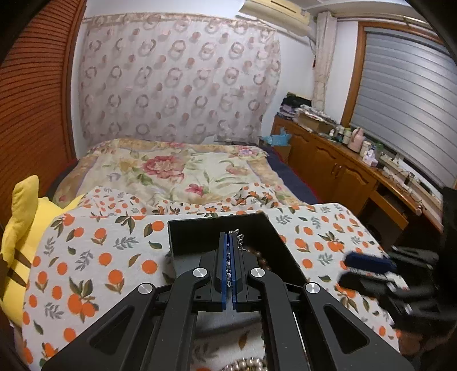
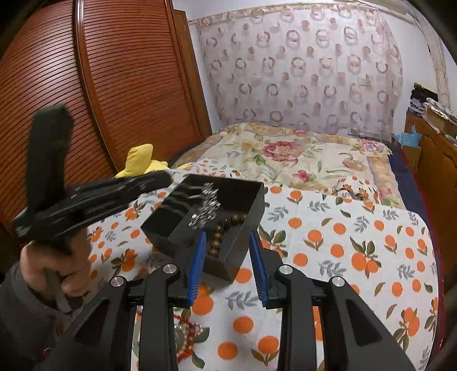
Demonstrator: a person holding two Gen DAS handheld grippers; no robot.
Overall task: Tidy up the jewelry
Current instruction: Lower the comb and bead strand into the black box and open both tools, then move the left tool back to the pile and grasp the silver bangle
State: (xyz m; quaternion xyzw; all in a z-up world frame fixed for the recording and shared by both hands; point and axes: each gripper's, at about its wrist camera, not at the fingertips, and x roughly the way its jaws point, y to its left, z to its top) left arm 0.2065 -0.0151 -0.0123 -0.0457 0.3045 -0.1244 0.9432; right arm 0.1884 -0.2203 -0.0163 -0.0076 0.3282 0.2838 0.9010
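Dim indoor light, fisheye-bent edges, perhaps motion blur

A bedroom fills both views. A sheer curtain (image 1: 177, 77) printed with rings hangs across the far wall at upper centre. A reddish louvred wardrobe door (image 2: 94, 85) takes the left side. A bed with a floral bedspread (image 1: 177, 168) sits mid-frame, with an orange-print cloth (image 1: 94, 256) spread in the foreground. At right, a wooden cabinet (image 1: 328, 159) runs under a window with grey blinds (image 1: 405, 94). An air conditioner (image 1: 275, 11) is mounted at top.
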